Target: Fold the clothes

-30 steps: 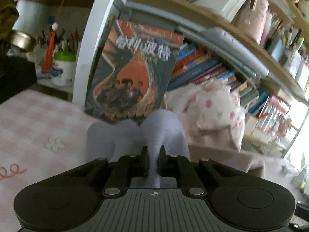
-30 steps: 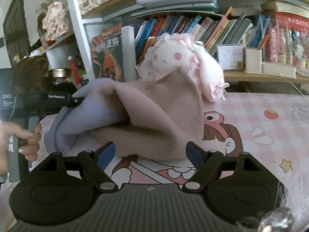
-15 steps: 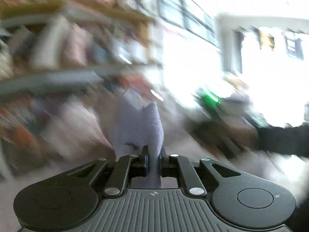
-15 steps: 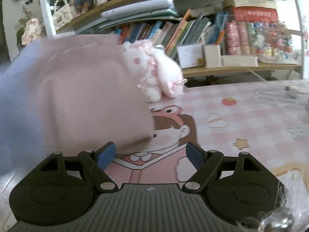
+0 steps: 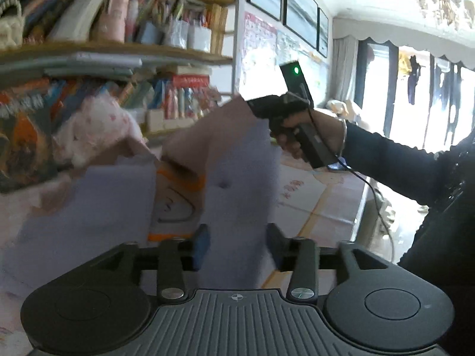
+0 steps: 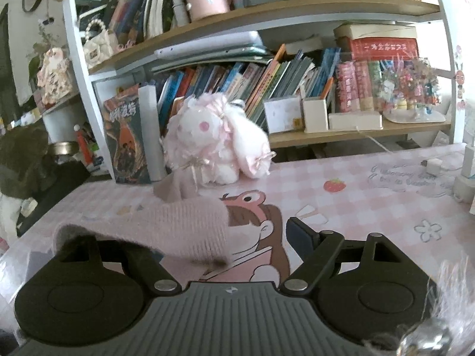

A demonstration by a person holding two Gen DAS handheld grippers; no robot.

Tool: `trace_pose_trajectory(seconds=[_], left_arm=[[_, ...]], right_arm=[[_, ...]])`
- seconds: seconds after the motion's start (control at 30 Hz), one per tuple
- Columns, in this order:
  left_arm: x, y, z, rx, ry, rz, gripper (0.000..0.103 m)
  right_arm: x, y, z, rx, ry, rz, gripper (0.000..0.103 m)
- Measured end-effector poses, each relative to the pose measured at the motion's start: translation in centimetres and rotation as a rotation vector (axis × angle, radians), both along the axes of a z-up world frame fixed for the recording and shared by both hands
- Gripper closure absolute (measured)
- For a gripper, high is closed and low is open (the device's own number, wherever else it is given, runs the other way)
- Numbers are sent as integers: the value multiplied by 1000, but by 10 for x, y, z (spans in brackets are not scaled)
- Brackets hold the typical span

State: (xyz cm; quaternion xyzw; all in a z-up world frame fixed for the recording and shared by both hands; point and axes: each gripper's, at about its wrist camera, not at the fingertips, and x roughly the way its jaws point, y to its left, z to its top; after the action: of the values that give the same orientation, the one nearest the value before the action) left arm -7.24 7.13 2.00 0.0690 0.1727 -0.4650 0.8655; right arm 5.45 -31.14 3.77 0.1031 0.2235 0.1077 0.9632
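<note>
While I run both claws over the pink checked desk (image 6: 371, 190), the stock reads as follows.

Surroundings: a white-and-pink plush rabbit (image 6: 213, 142) at the desk's back edge, against the bookshelf (image 6: 267, 68); a dark-covered book (image 6: 127, 136) stands upright just left of it. A small white plug with cord (image 6: 433, 164) lies near the back right corner. Seen from my left wrist, the person's hand (image 5: 308, 130) in a dark sleeve carries the right gripper body, partly hidden behind raised cloth.

Garment (image 5: 237, 184): lavender on one face, dusty pink on the other, soft knit. It lies on the left part of the desk, with one flap draped over my right claw's left finger.

Left gripper (image 5: 237, 244): jaws have just been opening, now about half apart; a lavender fold stands between them, pads not pressing it.

Right gripper (image 6: 225, 237): jaws wide; pink cloth rests across the left finger, the right finger (image 6: 299, 234) bare over the desk's cartoon print, nothing pinched.
</note>
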Motion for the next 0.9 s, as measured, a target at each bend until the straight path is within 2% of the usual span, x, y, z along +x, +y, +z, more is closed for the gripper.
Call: trace_pose_trajectory(seconds=[0.03, 0.1, 0.23, 0.27, 0.37, 0.47, 0.53, 0.6, 0.67, 0.73, 0.9], left_arm=[[-6, 6, 6, -14, -31, 22, 52], [-11, 17, 15, -51, -57, 62, 42], [-14, 33, 27, -42, -124, 212, 35], [-9, 29, 26, -12, -137, 255, 35], [19, 5, 15, 71, -88, 328, 35], [45, -36, -8, 236, -123, 370, 36], [56, -65, -24, 382, -207, 399, 36], [62, -82, -36, 473, -260, 398, 36], [71, -96, -43, 513, -270, 387, 36], [80, -106, -42, 512, -259, 398, 36], [101, -132, -38, 524, -260, 422, 36]], right_arm=[[0, -4, 2, 7, -5, -11, 23], [-2, -16, 6, 19, -18, -50, 23], [-12, -41, 19, 29, -69, -143, 23], [-15, -46, 24, 25, -86, -161, 22], [-22, -48, 37, 5, -120, -137, 19], [-23, -33, 43, -30, -128, -49, 18], [-20, -20, 42, -65, -117, 4, 18], [-11, -5, 35, -110, -72, 52, 18], [4, 9, 23, -169, -19, 78, 18], [22, 21, 10, -216, 32, 101, 18], [67, 45, -14, -237, 124, 177, 18]])
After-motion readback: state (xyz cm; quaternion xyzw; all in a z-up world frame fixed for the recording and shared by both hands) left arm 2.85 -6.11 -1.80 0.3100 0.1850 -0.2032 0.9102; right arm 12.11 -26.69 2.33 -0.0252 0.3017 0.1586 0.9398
